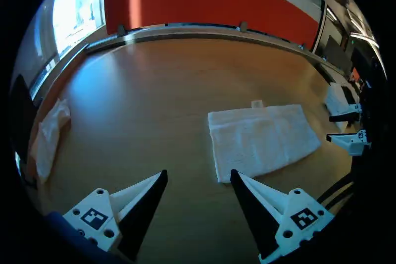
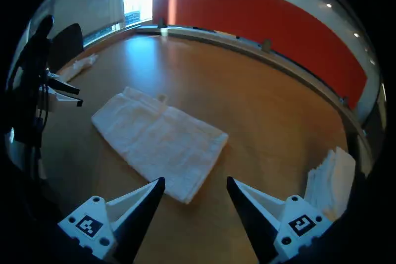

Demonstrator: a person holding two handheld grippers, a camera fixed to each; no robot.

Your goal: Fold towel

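— White towel (image 1: 262, 140), where?

— Flat on the wooden table (image 1: 163, 90), an oblong, nothing on it. Small loop tag (image 1: 256, 104) sticks out at its far edge.

— Left gripper (image 1: 198, 172)?

— Fingers spread wide, nothing between them. In the left gripper view the towel lies ahead and to the right; the right-hand fingertip sits at the towel's near corner. Touching or just above it, cannot tell.

— Right gripper (image 2: 195, 180)?

— Also spread wide, holding nothing. In the right gripper view the towel's near corner lies in the gap ahead of the tips, and the rest runs off up-left. No contact visible.

— Do they see each other?

— Yes. In the left gripper view the right gripper shows at the right edge, beyond the towel's short side, fingers apart. In the right gripper view the left one shows at the left edge, near the towel's other end, partly dark.

— Other stuff?

— Crumpled cloth (image 1: 49, 137) at the table's left edge, well apart from the towel. Stack of cloths (image 2: 329, 180) at the right edge of the right gripper view. Red panel (image 1: 213, 1) along the table's far side.
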